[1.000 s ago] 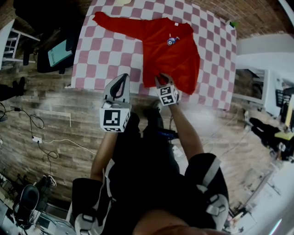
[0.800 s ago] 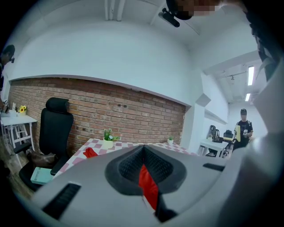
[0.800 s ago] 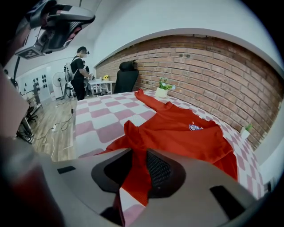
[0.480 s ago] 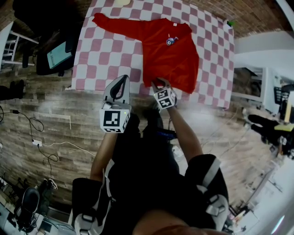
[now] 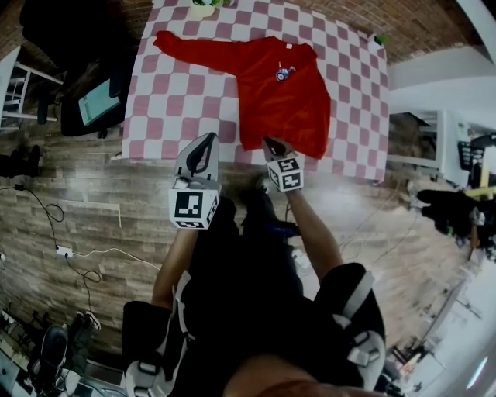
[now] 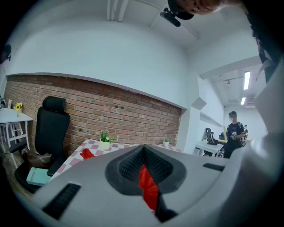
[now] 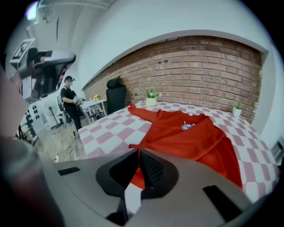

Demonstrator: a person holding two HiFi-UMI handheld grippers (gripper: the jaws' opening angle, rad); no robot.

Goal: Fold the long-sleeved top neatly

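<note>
A red long-sleeved top (image 5: pixel 283 93) lies flat on the pink-and-white checked table (image 5: pixel 178 101), one sleeve stretched to the far left. The right gripper (image 5: pixel 271 144) is at the near hem. Its jaws have just been closing, and they now pinch red cloth (image 7: pixel 133 177) at the hem. In the right gripper view the rest of the top (image 7: pixel 195 137) spreads ahead of the right gripper (image 7: pixel 138 155). The left gripper (image 5: pixel 207 139) hovers shut over the table's near edge, left of the top and apart from it. The top shows red beyond the left gripper (image 6: pixel 143 153).
A black office chair (image 5: pixel 85 85) with a teal pad (image 5: pixel 99 101) on it stands left of the table. A potted plant (image 5: pixel 203 8) sits at the far edge and a smaller one (image 5: pixel 377 39) at the far right corner. A person (image 6: pixel 233 135) stands in the background. Cables lie on the wooden floor.
The right gripper has closed on the near hem and risen slightly. The left gripper has stayed where it was, shut.
</note>
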